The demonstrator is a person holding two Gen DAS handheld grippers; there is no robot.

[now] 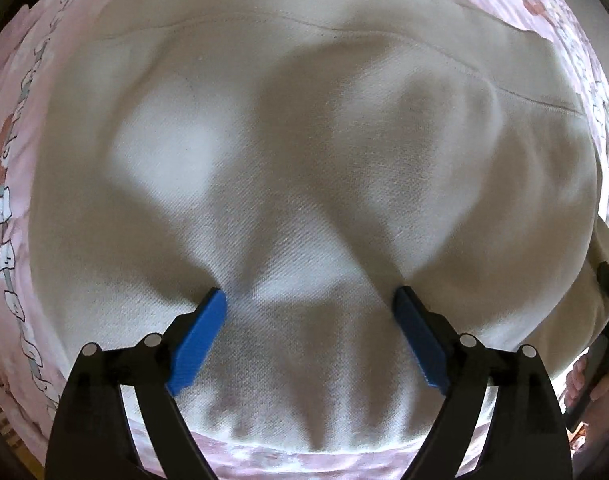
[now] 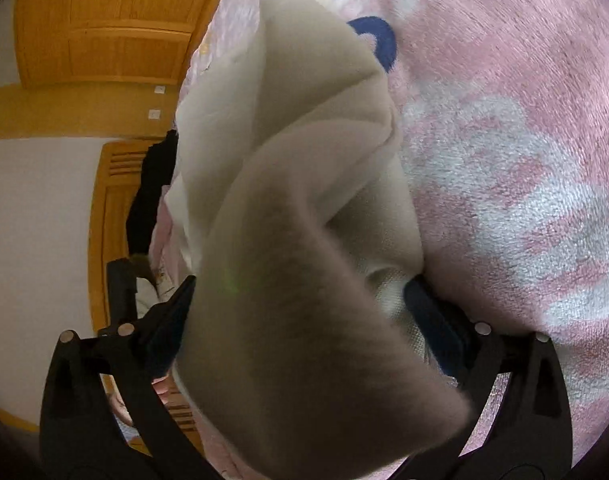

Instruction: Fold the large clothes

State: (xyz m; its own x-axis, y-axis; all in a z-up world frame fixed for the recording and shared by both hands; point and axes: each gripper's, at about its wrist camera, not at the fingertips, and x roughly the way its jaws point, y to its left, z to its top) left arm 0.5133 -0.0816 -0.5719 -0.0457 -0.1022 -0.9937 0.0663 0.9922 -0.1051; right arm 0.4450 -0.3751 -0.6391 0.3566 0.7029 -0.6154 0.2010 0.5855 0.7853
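Pink fleece bedding (image 2: 524,140) with pale flower shapes spreads under everything in both views, and along the left of the left wrist view it shows a printed border (image 1: 8,220). On it lies the cream garment (image 1: 304,140), a large woven piece that fills nearly the whole left wrist view, with a stitched seam (image 1: 288,22) curving across its far part and soft creases running toward the camera. Its near hem sits on the bedding just in front of the left gripper.

Wooden cabinet doors (image 2: 104,28) and a white wall fill the left side of the right wrist view, where a dark shape hangs or stands beside the bedding; what it is cannot be told.

Left gripper (image 1: 308,300) hovers close over the garment with its blue fingers (image 1: 200,340) spread wide, the cloth lying flat between them and nothing pinched.

Right gripper (image 2: 300,292) has a thick bunched fold of the same cream garment (image 2: 304,220) between its fingers, lifted on edge off the bedding. The fingers stand well apart around the bulk, and the cloth hides whether they press it.
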